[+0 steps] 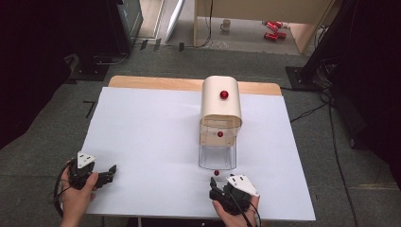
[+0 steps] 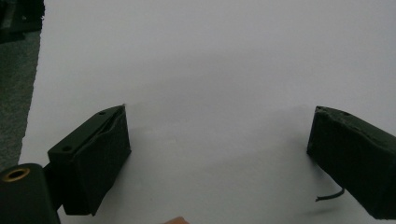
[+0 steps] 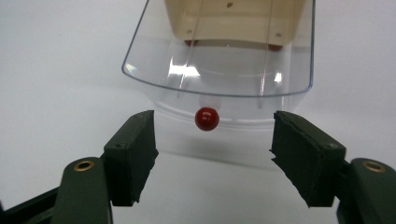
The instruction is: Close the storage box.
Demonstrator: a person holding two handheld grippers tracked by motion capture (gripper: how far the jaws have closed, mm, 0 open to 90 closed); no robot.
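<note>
A cream box with a rounded top (image 1: 221, 101) stands on the white table (image 1: 151, 137), with a red knob (image 1: 224, 94) on its top and another (image 1: 220, 134) on its front. A clear plastic drawer (image 1: 217, 157) (image 3: 219, 70) is pulled out of it toward me. A red knob (image 1: 216, 173) (image 3: 207, 118) sits on the drawer's front. My right gripper (image 1: 215, 183) (image 3: 212, 154) is open just short of that knob, a jaw on each side of it. My left gripper (image 1: 112, 171) (image 2: 219, 154) rests open over bare table at the front left, holding nothing.
The table's wooden back edge (image 1: 156, 83) shows behind the white cover. On the floor beyond are a mug (image 1: 226, 24), red cans (image 1: 273, 29) and a wooden cabinet (image 1: 265, 14). Cables (image 1: 331, 118) run along the right side.
</note>
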